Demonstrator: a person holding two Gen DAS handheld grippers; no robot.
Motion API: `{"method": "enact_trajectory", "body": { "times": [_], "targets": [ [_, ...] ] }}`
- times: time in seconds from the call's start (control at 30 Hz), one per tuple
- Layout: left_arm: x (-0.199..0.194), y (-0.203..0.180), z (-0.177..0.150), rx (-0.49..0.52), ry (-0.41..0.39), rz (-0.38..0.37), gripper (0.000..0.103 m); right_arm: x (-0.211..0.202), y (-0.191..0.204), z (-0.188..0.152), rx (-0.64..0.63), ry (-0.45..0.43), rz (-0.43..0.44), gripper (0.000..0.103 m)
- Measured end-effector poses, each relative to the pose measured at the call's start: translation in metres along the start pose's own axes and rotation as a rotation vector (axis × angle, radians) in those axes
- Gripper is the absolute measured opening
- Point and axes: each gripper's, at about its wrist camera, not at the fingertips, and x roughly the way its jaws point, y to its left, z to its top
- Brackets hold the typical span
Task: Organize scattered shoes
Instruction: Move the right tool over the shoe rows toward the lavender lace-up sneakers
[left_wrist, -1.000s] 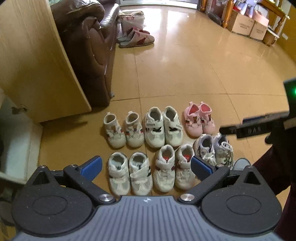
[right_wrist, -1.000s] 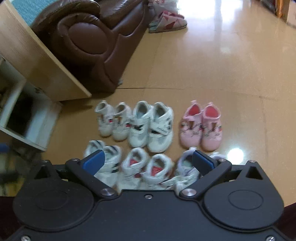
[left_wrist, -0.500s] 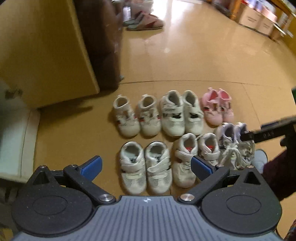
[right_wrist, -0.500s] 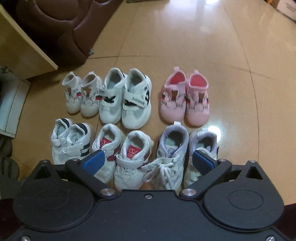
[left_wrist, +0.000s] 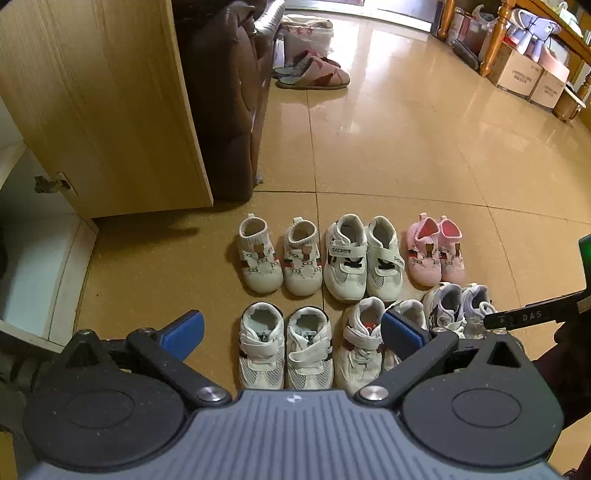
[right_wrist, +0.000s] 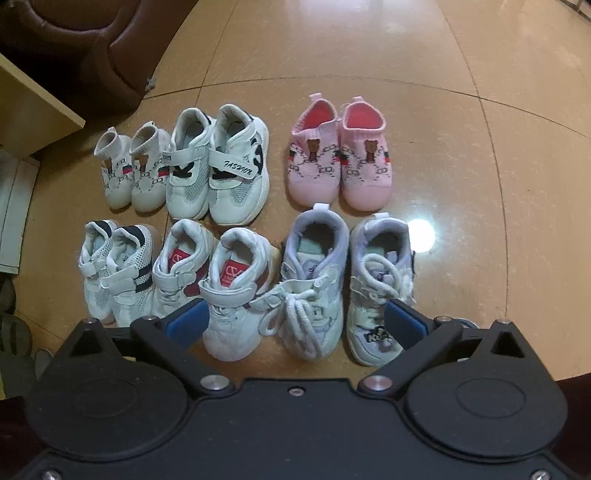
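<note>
Shoes (right_wrist: 236, 221) paired in two rows on the floor (right_wrist: 480, 110).
Both grippers, left (left_wrist: 291, 330) and right (right_wrist: 293, 323), hover above with jaws spread wide, empty; front-row pairs lie between them.

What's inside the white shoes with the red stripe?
Inside the white shoes with the red stripe you can see red insole labels with a white logo at the heels. Further in, toward the toes, the straps and tongues cover the insides, so that part cannot be seen.
</note>
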Motion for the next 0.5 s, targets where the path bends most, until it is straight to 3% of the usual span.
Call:
{"method": "enact_trajectory", "body": {
  "times": [0.5],
  "targets": [
    [0.01,-0.016,0.009,0.045,0.01,-0.033,0.102,0.006,-0.021,0.001,0.045,0.014,-0.035,0.102]
  ]
}}
